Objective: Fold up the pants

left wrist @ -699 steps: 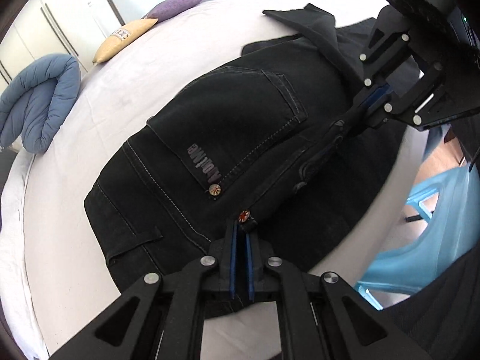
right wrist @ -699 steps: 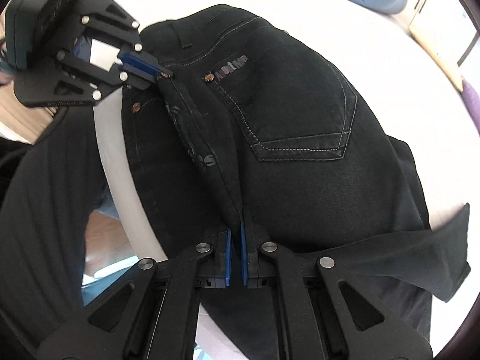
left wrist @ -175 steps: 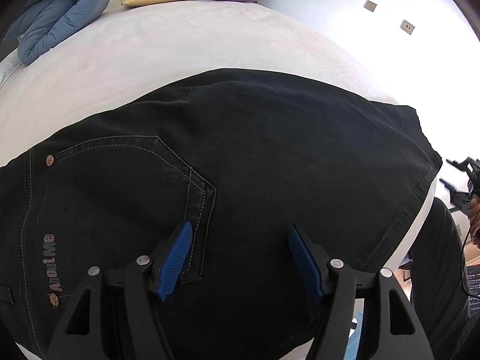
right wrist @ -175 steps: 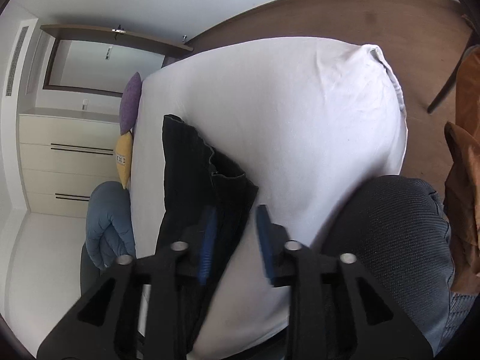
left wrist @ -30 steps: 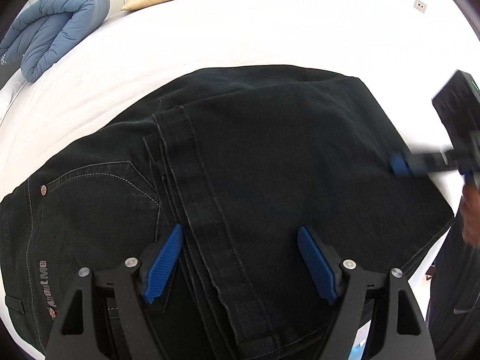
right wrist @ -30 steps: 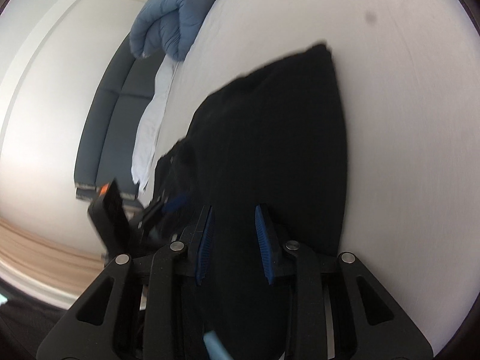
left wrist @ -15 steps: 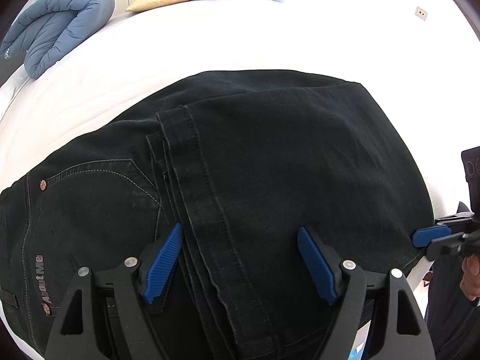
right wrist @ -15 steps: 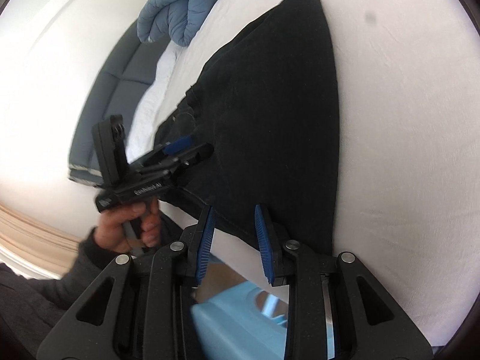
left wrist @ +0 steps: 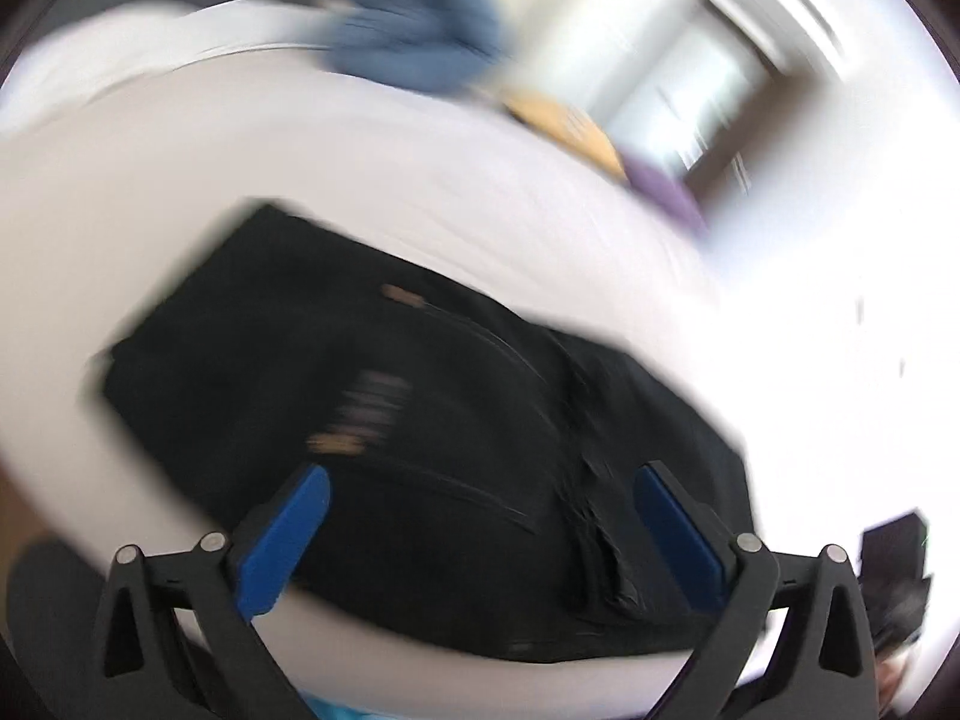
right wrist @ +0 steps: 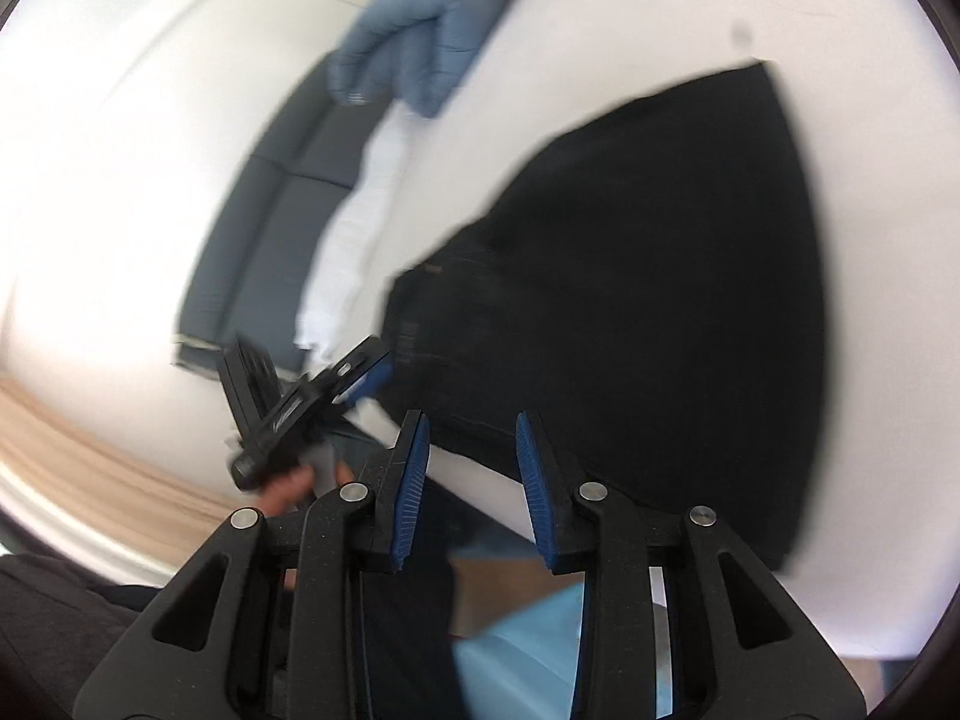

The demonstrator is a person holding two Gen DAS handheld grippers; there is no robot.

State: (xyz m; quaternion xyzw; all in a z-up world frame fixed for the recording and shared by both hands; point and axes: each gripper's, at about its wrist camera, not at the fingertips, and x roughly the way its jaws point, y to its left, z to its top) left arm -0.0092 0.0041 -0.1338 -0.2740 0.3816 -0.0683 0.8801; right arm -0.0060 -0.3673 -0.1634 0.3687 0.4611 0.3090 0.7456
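Hovering over the near edge of the white bed (left wrist: 420, 180), your left gripper (left wrist: 480, 516) has its blue-padded jaws spread wide, holding nothing. Your right gripper (right wrist: 471, 480) is also parted, narrower, and empty. Between them the folded black denim pants (left wrist: 432, 420) lie flat near the bed's edge, with bare sheet open beyond. Farther off sit a rolled blue duvet (right wrist: 420, 54) and blurred yellow and purple pillows (left wrist: 606, 156); a light blue plastic chair (right wrist: 528, 648) stands below the right gripper.
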